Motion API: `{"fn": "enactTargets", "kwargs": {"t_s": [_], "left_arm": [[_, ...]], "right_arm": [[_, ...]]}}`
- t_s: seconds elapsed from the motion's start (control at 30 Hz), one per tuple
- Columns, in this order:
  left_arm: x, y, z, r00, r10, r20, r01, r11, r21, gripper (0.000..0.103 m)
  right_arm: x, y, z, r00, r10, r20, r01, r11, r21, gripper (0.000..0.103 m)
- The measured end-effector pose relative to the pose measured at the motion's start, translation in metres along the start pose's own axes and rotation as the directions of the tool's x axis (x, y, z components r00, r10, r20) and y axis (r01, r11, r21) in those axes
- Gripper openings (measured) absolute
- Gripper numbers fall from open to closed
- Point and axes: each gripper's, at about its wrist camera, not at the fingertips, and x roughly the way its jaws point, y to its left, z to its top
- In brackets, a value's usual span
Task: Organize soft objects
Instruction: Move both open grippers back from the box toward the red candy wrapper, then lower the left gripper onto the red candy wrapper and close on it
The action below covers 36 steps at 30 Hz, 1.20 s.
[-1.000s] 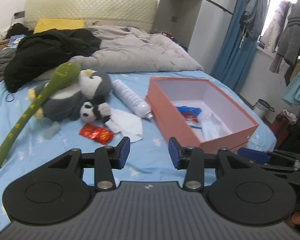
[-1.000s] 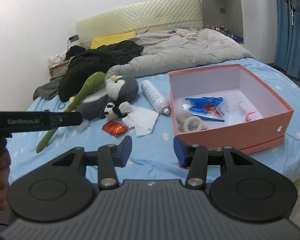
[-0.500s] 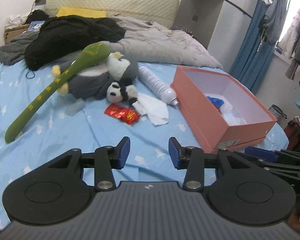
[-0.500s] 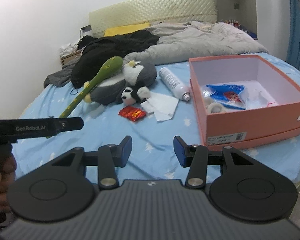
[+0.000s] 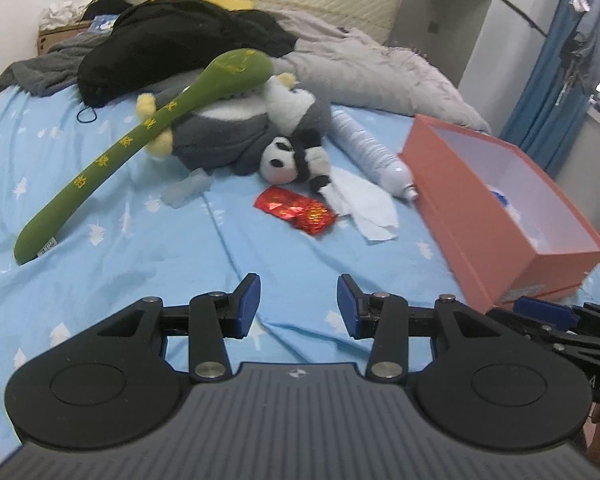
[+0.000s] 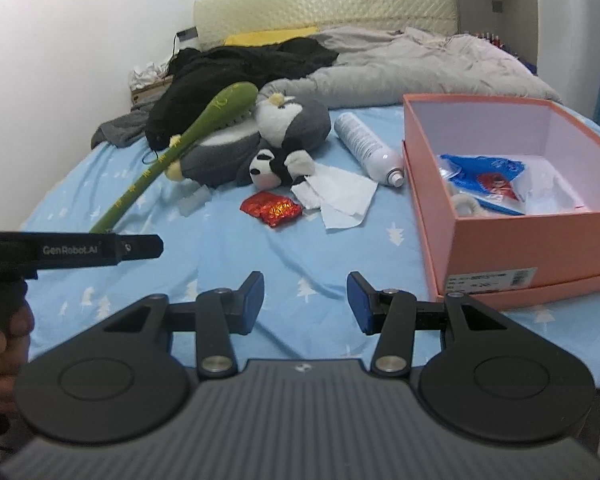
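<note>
Both grippers hang over the near edge of the bed (image 5: 100,264), jaws apart, nothing in either: left gripper (image 5: 298,306), right gripper (image 6: 305,302). Soft stuff sits mid-bed: a grey penguin plush (image 6: 268,132) with a long green plush (image 5: 140,140) leaning across it, small panda plush (image 6: 270,166) touching its front. The orange box (image 6: 520,240) is at the bed's right edge.

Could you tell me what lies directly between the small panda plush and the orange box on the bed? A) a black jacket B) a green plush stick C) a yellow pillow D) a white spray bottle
D: the white spray bottle lies on the blue sheet between the panda plush and the orange box, its nozzle end near the box wall.
</note>
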Motion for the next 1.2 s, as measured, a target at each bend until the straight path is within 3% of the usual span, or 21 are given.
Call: {"fn": "enactTargets", "kwargs": {"t_s": [0.47, 0.77, 1.2], "left_arm": [[0.103, 0.017, 0.029, 0.998, -0.035, -0.054, 0.029, 0.995, -0.096, 0.059], [0.166, 0.021, 0.049, 0.989, -0.09, -0.115, 0.068, 0.981, -0.181, 0.06], [0.213, 0.026, 0.06, 0.98, -0.135, -0.147, 0.092, 0.96, -0.263, 0.06]], "right_arm": [[0.094, -0.009, 0.019, 0.997, -0.03, -0.066, 0.027, 0.998, -0.048, 0.049], [0.149, -0.019, 0.032, 0.991, -0.058, -0.119, 0.055, 0.998, -0.029, 0.049], [0.211, -0.035, 0.048, 0.984, -0.167, -0.067, 0.161, 0.983, -0.082, 0.049]]}}
